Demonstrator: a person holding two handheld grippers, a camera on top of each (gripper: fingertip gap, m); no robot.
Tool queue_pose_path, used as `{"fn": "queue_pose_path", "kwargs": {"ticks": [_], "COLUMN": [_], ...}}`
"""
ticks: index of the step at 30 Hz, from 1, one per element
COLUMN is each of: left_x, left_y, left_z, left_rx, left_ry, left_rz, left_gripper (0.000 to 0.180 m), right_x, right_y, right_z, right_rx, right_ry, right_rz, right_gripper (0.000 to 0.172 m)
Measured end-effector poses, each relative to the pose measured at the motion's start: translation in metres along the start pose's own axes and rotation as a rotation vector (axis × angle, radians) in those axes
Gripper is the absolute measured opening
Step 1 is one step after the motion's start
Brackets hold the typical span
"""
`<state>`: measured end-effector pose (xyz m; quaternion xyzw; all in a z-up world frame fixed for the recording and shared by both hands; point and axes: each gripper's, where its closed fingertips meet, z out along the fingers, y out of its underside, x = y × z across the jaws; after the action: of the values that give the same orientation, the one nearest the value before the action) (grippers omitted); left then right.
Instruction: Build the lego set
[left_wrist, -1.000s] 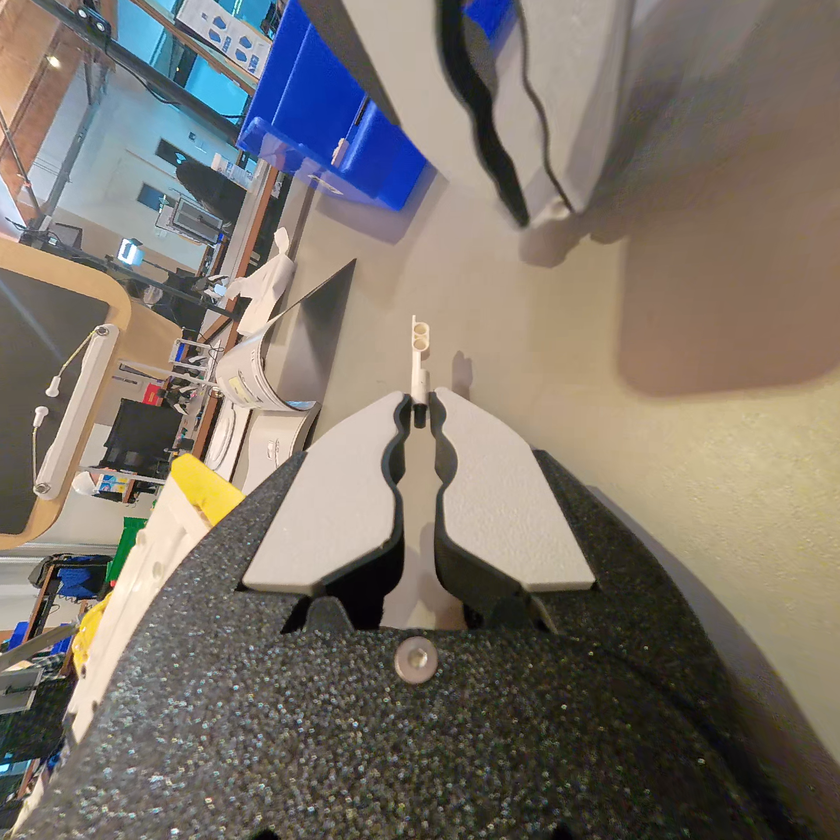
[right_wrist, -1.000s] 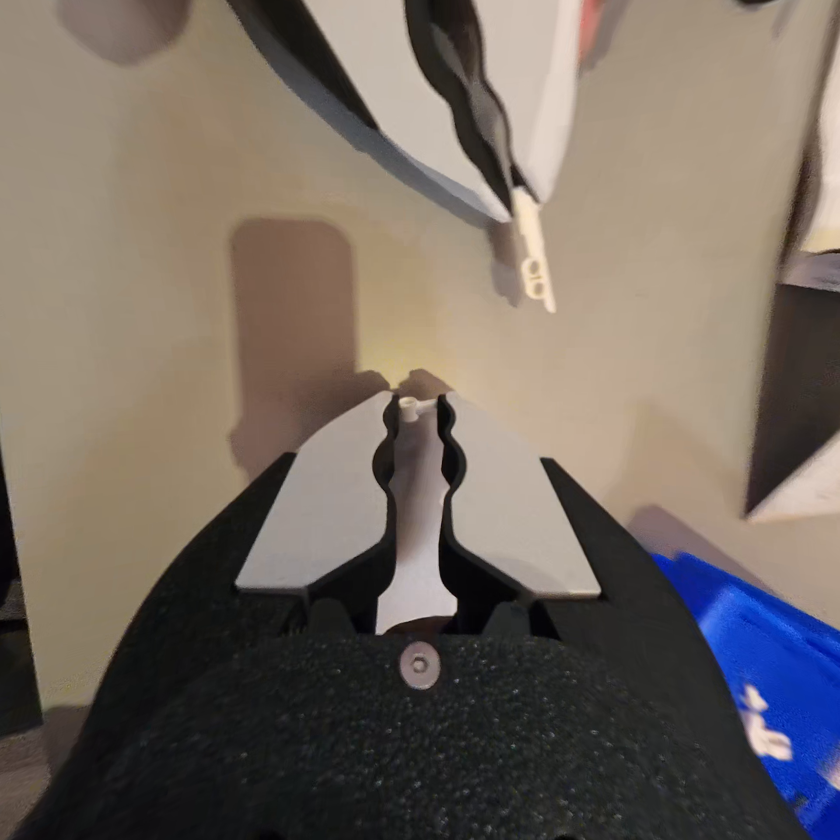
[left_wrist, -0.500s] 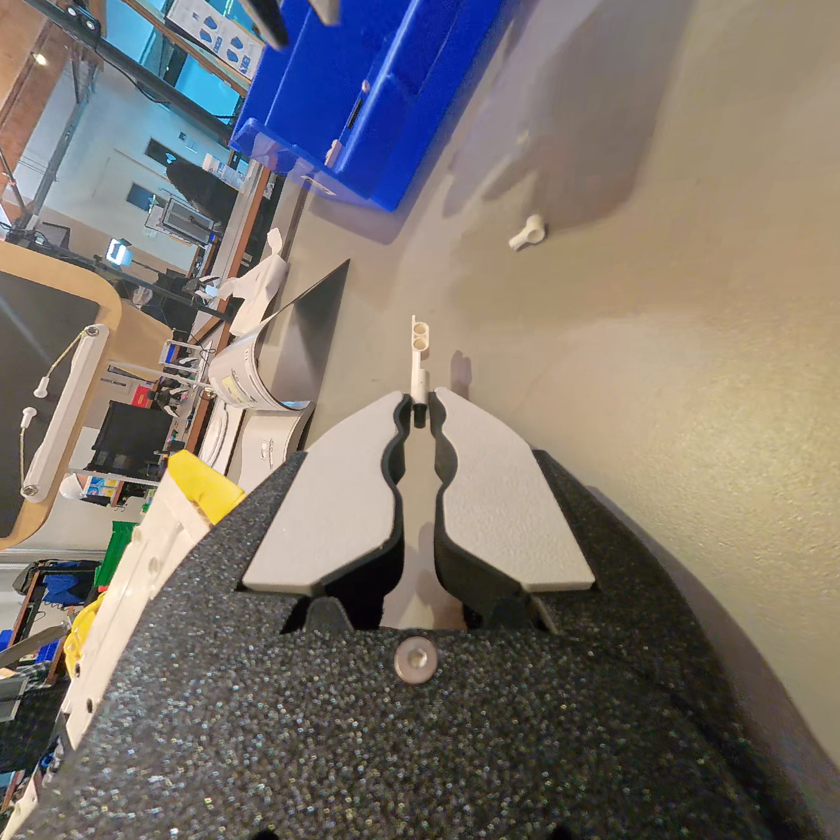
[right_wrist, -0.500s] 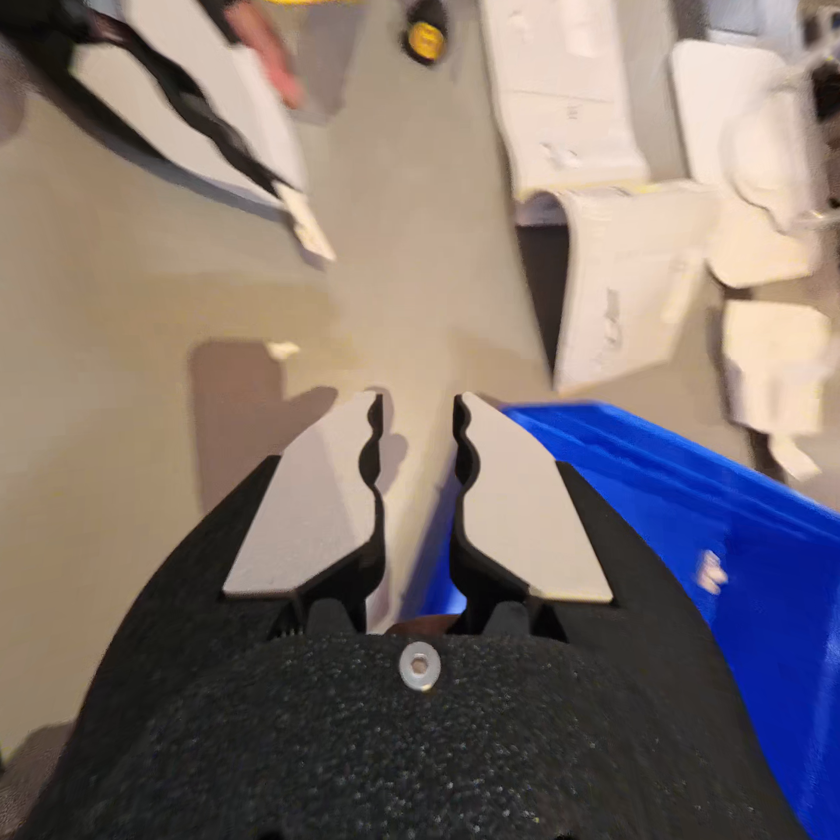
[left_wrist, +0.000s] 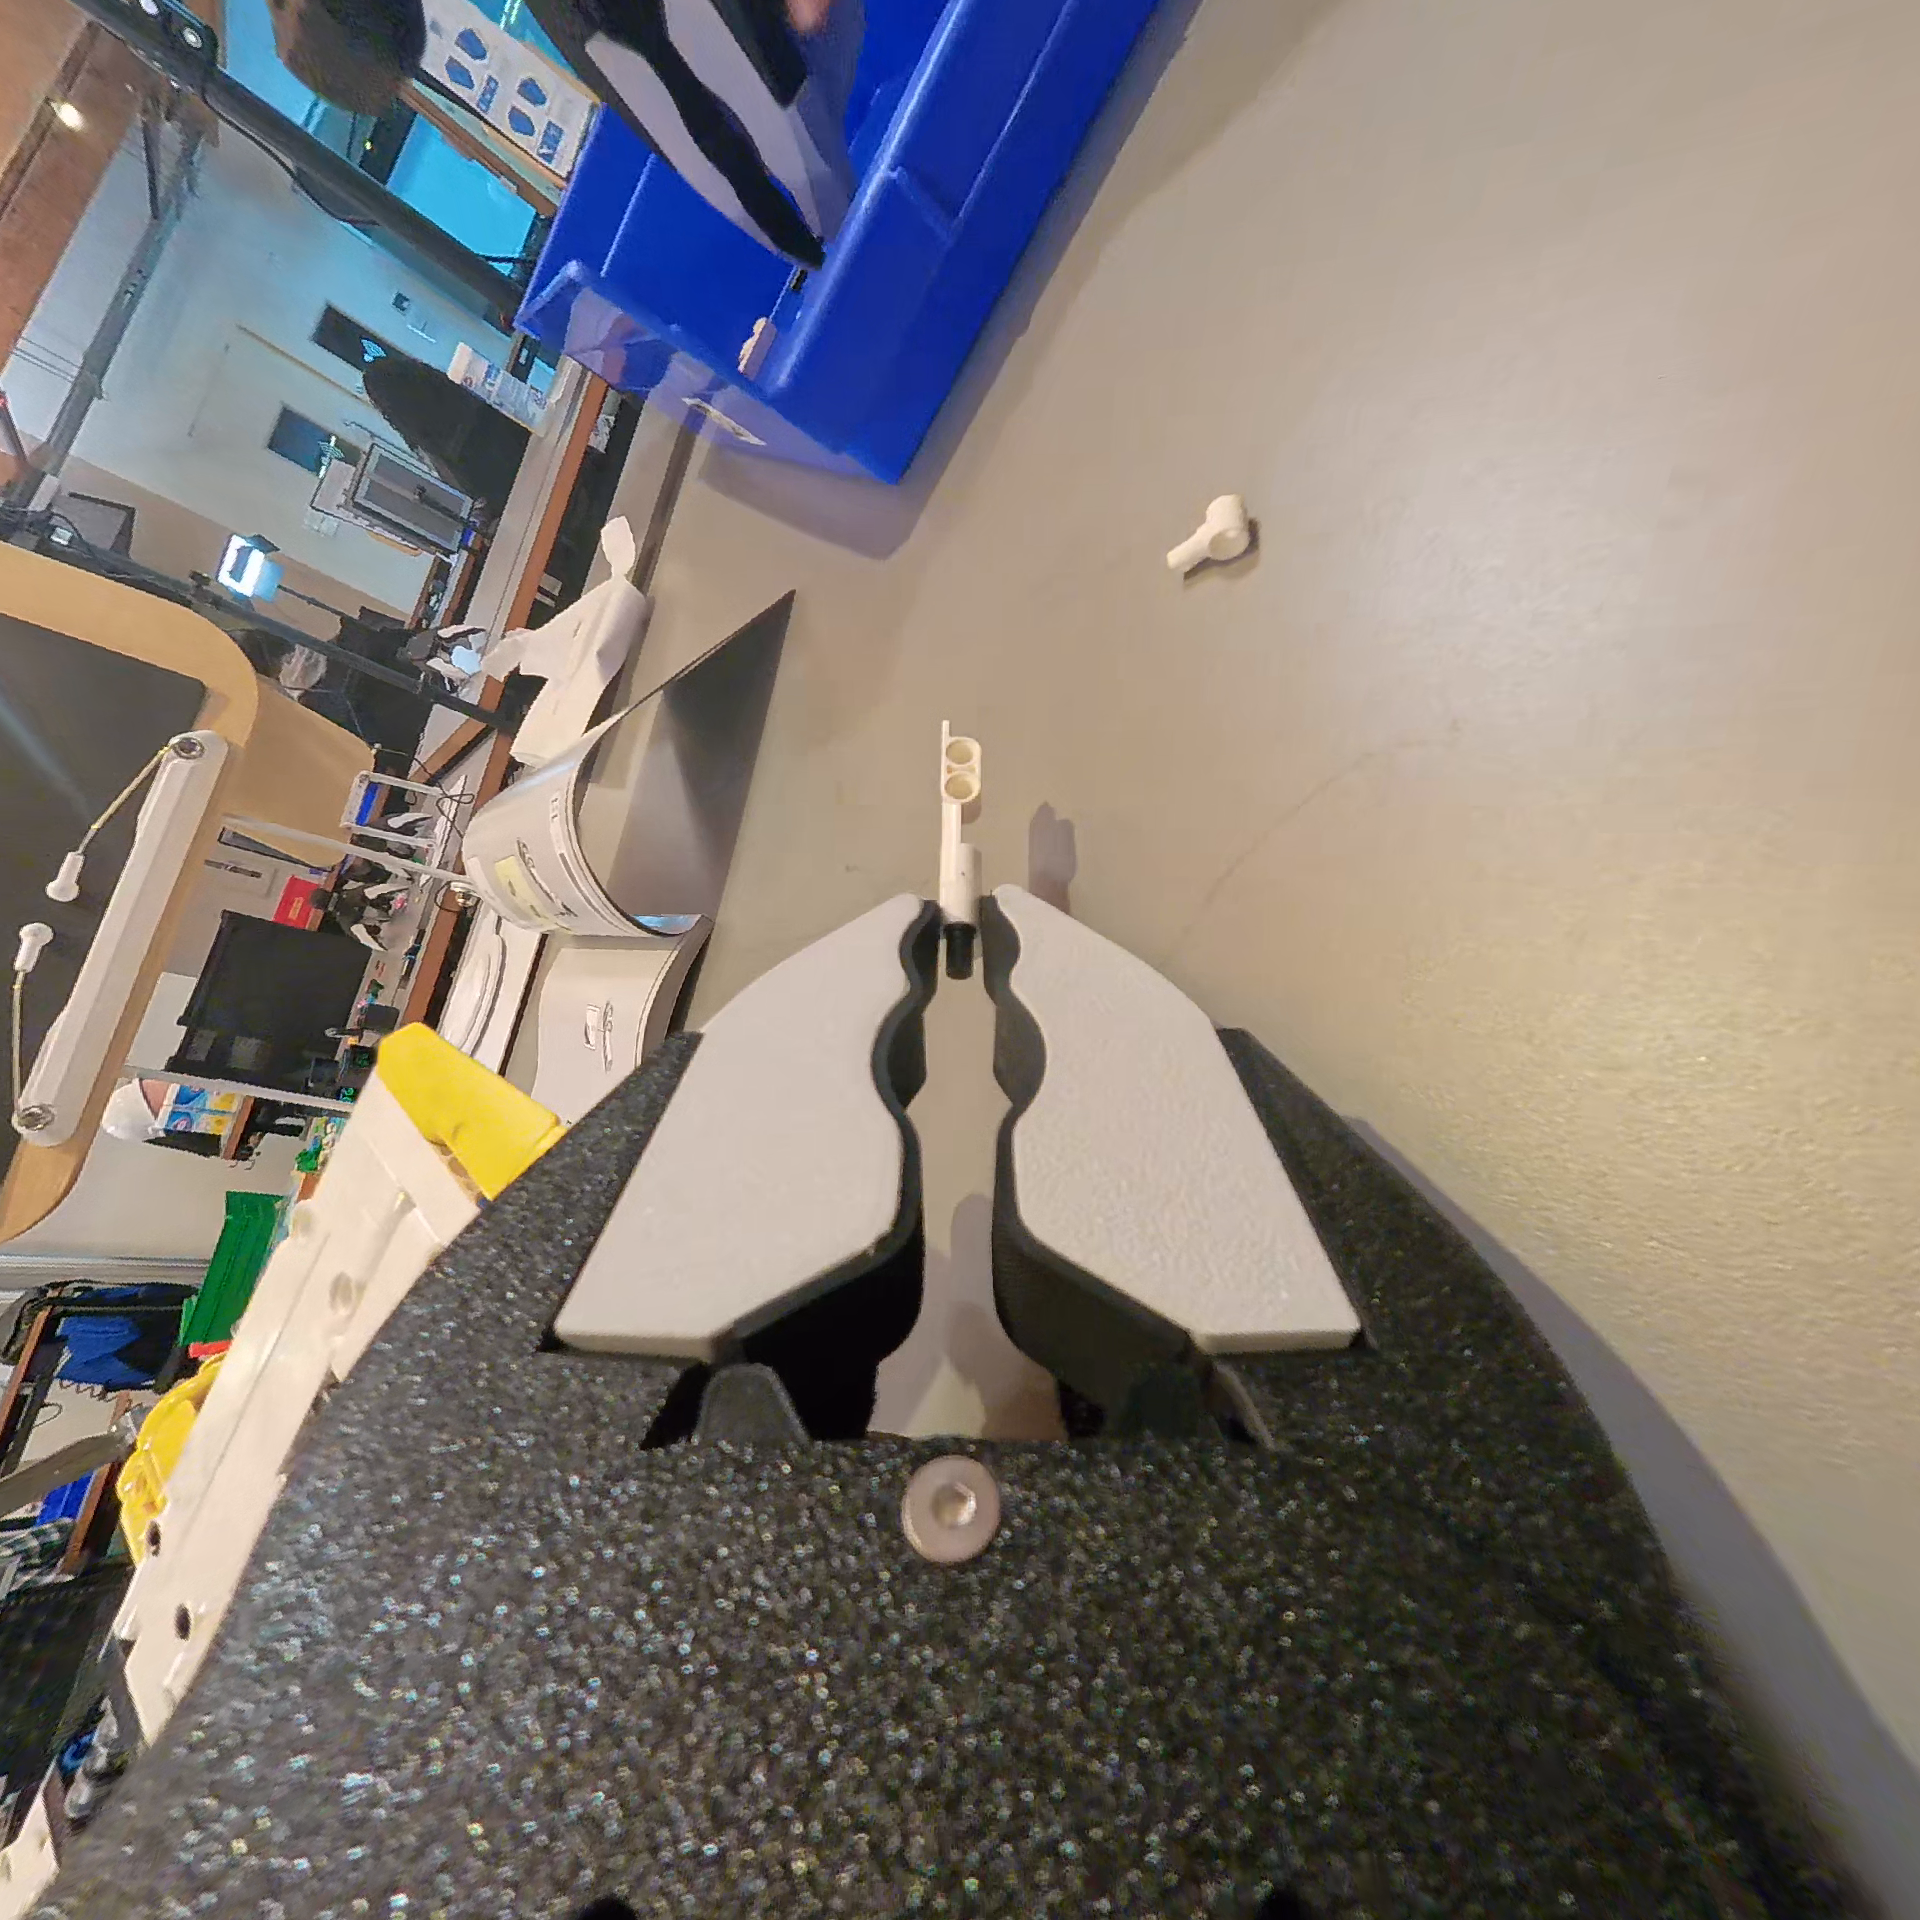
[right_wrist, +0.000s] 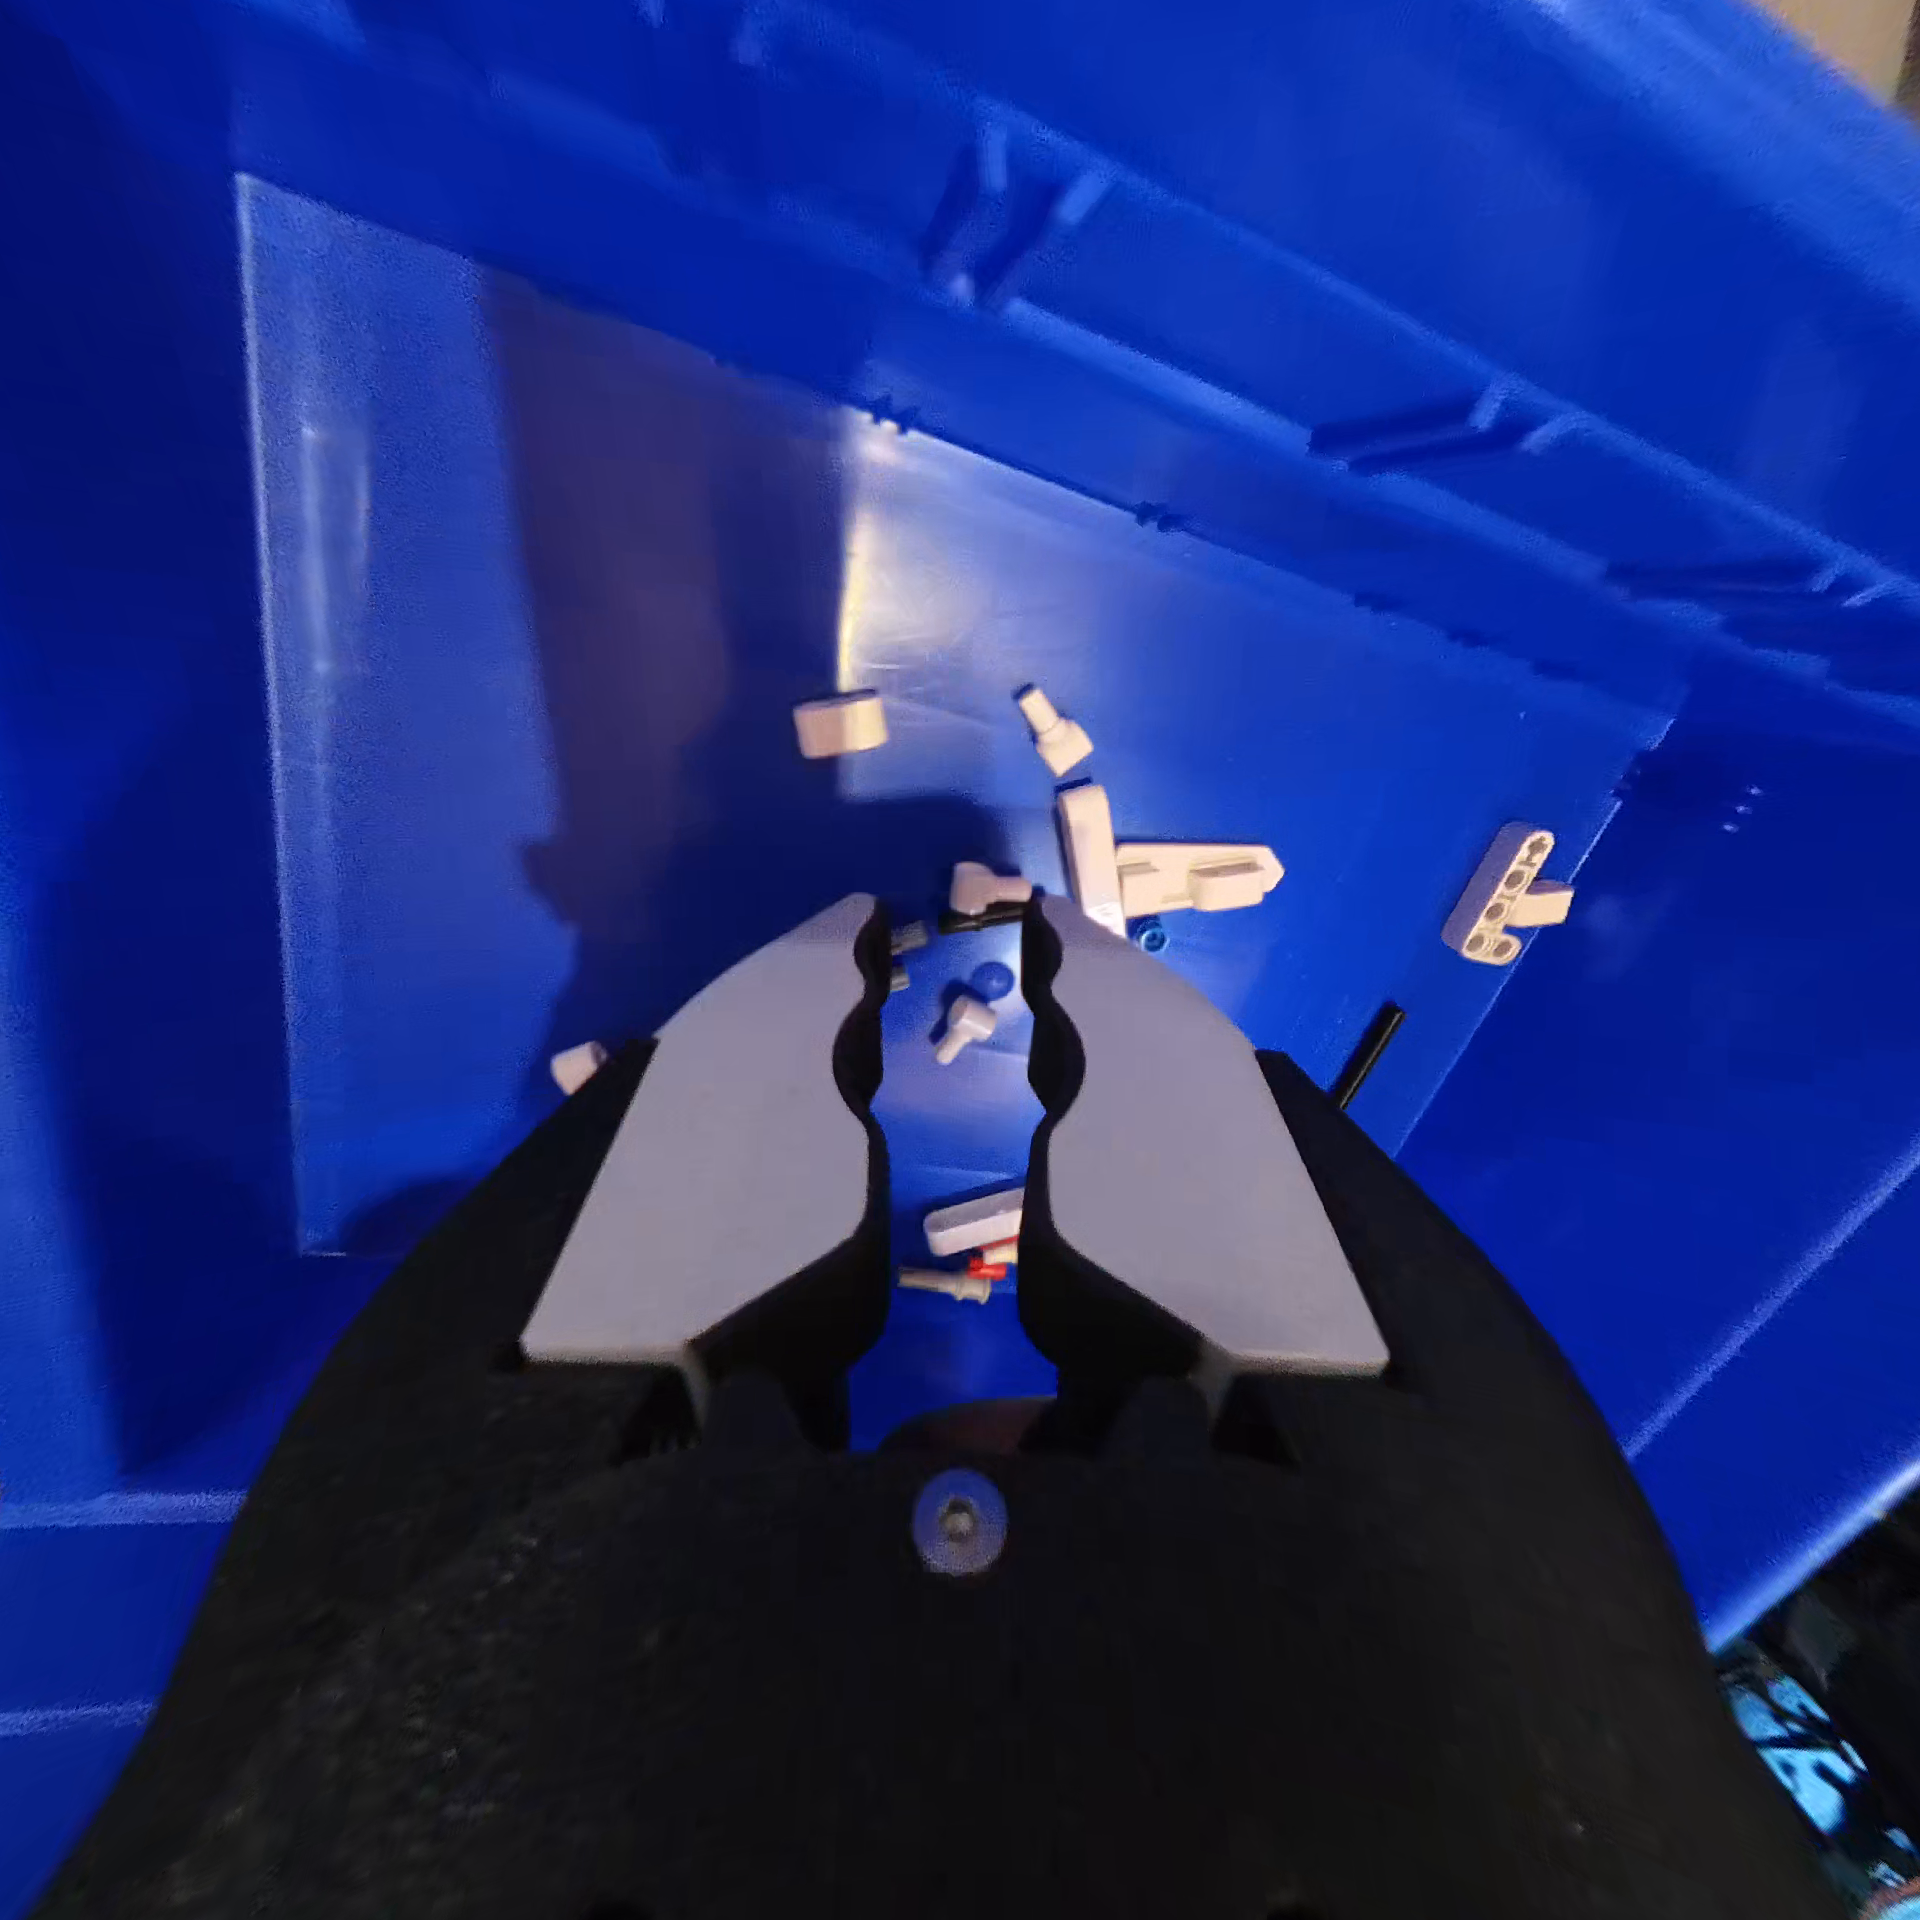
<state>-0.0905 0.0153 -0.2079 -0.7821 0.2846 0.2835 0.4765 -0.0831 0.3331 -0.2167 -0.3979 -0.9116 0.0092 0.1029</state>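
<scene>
I see a slim white plastic piece (left_wrist: 957, 831) pinched at its base by my left gripper (left_wrist: 958, 914), sticking straight out past the tips above the beige table (left_wrist: 1558, 935). A small white peg (left_wrist: 1208, 532) lies well apart. My right gripper (right_wrist: 956, 925) hangs with fingers apart and bare over loose white pieces (right_wrist: 1195, 878) inside the blue bin (right_wrist: 520, 623).

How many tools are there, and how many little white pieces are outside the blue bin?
Tools: 2, left tool and right tool
White piece pinched in left tool: 1
White piece loose on table: 1
Total: 4
</scene>
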Motion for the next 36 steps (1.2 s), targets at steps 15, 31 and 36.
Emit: {"fn": "queue_pose_path", "kwargs": {"ticks": [15,31,36], "left_x": [0.001,0.002,0.005], "left_y": [0.0,0.0,-0.002], "left_z": [0.0,-0.003,-0.003], "left_rx": [0.004,-0.004,-0.004], "left_ry": [0.01,0.009,0.013], "left_rz": [-0.004,0.003,0.018], "left_gripper": [0.008,0.008,0.008], "right_x": [0.003,-0.06,-0.136], "right_y": [0.001,-0.027,-0.064], "right_z": [0.016,-0.057,-0.084], "right_rx": [0.016,0.127,0.227], "right_ry": [-0.045,0.06,0.029], "right_rz": [0.015,-0.047,-0.114], "right_gripper": [0.012,0.009,0.008]}}
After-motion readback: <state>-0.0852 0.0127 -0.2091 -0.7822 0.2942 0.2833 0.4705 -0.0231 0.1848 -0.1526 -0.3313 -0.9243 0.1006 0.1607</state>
